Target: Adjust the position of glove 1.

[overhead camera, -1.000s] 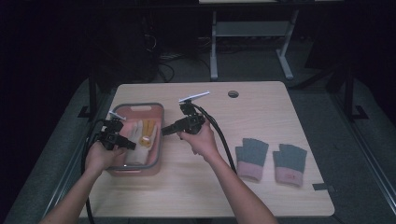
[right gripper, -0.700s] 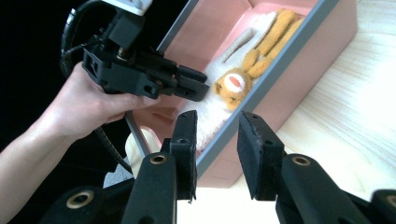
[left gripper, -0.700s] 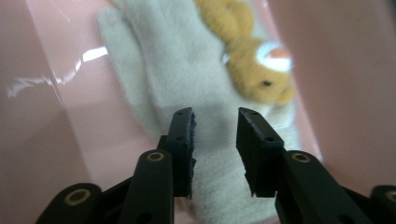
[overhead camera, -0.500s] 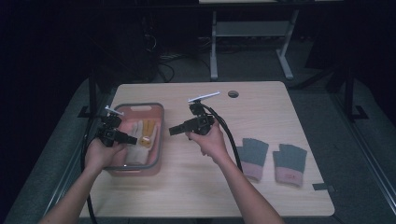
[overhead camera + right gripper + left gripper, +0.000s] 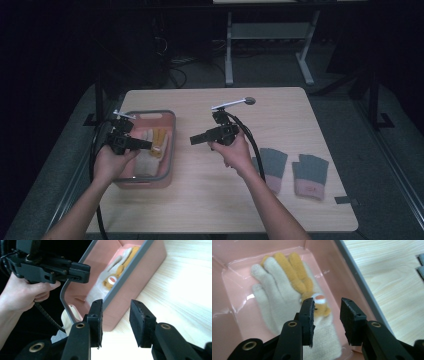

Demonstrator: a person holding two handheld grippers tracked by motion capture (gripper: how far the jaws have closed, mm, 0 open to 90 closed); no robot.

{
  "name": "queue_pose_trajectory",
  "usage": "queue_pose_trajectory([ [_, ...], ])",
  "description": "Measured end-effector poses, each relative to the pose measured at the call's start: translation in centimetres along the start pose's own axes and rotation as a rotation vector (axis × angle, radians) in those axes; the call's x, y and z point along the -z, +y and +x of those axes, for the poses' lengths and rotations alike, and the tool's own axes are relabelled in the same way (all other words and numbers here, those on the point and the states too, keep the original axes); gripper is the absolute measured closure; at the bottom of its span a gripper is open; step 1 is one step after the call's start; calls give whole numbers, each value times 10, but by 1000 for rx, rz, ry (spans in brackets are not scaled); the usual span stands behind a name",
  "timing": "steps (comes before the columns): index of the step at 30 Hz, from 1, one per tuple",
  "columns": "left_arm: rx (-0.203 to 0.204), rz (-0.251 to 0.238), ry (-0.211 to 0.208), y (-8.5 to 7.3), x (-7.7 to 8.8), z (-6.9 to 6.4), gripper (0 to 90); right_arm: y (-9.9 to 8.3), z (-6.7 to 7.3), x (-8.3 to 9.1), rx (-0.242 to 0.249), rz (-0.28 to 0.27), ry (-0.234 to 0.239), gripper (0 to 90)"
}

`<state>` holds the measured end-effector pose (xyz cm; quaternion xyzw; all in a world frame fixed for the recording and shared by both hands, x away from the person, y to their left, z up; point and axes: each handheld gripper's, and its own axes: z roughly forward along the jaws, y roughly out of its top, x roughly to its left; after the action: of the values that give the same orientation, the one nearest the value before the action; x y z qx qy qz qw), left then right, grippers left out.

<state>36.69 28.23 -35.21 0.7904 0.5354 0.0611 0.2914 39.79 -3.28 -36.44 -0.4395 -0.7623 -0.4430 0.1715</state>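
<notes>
Left gripper: jaws have just been opening, now spread with nothing between them, above the cream-and-orange gloves lying flat in the pink bin. Right gripper: jaws also just opening, spread and empty, over bare tabletop beside the bin's outer wall.

Progress, as judged: one pair binned; grey pair of gloves lies on the table to the right, well apart from the bin, likely next.

Clearance: open wood between bin and grey pair; bin's grey rim is the edge to clear. Grey pair lies near the table's right edge.
</notes>
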Motion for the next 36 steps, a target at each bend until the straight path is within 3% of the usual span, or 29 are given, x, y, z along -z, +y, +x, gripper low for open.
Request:
queue_pose_trajectory([
  [10,-34,-34,-47,8,4,-21,591,-11,-15,21,-34,-17,-7,587],
  [18,-67,-47,-62,15,4,-35,545,-17,-25,36,-55,-38,-12,557],
  [26,-87,-40,-67,18,-4,-47,498,-25,-34,53,-60,-44,-48,524],
  [29,-94,-51,-80,21,-4,-54,482,-28,-36,61,-63,-54,-59,513],
  [31,-97,-58,-110,24,-5,-62,467,-31,-38,69,-63,-59,-74,501],
  [36,-127,-60,-119,26,-9,-77,441,-37,-42,80,-67,-68,-95,480],
])
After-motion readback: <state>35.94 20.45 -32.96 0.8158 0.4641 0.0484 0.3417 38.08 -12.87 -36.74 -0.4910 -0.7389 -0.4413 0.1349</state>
